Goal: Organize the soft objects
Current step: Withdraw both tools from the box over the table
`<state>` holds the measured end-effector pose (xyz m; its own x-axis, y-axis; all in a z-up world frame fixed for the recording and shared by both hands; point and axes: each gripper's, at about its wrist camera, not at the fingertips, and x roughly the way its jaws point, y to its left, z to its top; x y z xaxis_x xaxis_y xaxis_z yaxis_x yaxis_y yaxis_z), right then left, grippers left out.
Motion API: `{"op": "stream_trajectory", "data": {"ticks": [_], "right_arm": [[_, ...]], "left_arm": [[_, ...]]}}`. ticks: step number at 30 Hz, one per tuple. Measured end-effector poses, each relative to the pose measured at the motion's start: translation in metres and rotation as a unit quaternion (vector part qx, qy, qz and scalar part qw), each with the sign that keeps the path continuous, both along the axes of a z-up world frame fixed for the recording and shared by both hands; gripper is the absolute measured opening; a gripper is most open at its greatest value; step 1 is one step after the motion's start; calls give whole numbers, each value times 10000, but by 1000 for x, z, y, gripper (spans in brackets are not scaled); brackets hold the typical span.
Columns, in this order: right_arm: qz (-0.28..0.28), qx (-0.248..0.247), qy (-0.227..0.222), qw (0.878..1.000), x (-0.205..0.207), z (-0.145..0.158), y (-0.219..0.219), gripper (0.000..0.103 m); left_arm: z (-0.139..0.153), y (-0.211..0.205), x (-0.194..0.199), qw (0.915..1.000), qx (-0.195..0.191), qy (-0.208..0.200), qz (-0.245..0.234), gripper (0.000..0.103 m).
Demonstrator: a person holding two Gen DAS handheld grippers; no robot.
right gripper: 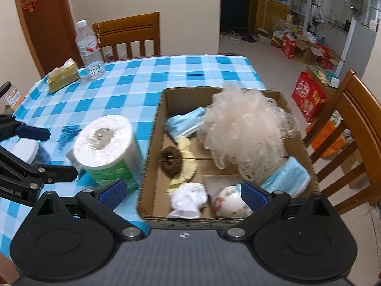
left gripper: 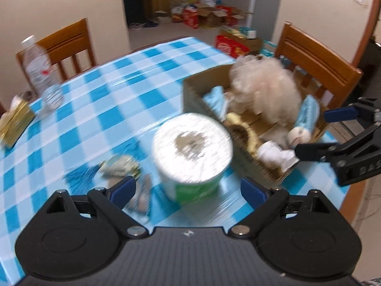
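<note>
Both claws, left claw [left gripper: 188, 191] and right claw [right gripper: 183, 191], spread apart and empty; toilet roll [right gripper: 107, 147] stands on checked bench [right gripper: 133, 83] beside cardboard box [right gripper: 152, 166] holding bath pouf [right gripper: 245, 126]

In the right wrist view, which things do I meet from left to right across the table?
Left gripper → blue tassel → paper roll → cardboard box → brown scrunchie → bath pouf → chair.

A water bottle [right gripper: 90, 50] stands beside a gold tissue pack [right gripper: 63, 75] on the checked tablecloth [right gripper: 142, 81].
</note>
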<state>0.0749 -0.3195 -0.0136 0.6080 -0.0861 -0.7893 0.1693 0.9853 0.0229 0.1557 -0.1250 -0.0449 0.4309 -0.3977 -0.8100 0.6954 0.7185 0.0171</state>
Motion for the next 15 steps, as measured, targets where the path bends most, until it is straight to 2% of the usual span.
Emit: {"op": "stream_trajectory", "data": {"ticks": [7, 15], "right_arm": [[386, 13, 6, 9993, 14, 4, 31, 103], [917, -27, 112, 9957, 39, 9, 61, 103]], "left_arm": [[-10, 36, -1, 9987, 141, -44, 482, 95], [-20, 56, 1, 9981, 231, -84, 567, 95]]}}
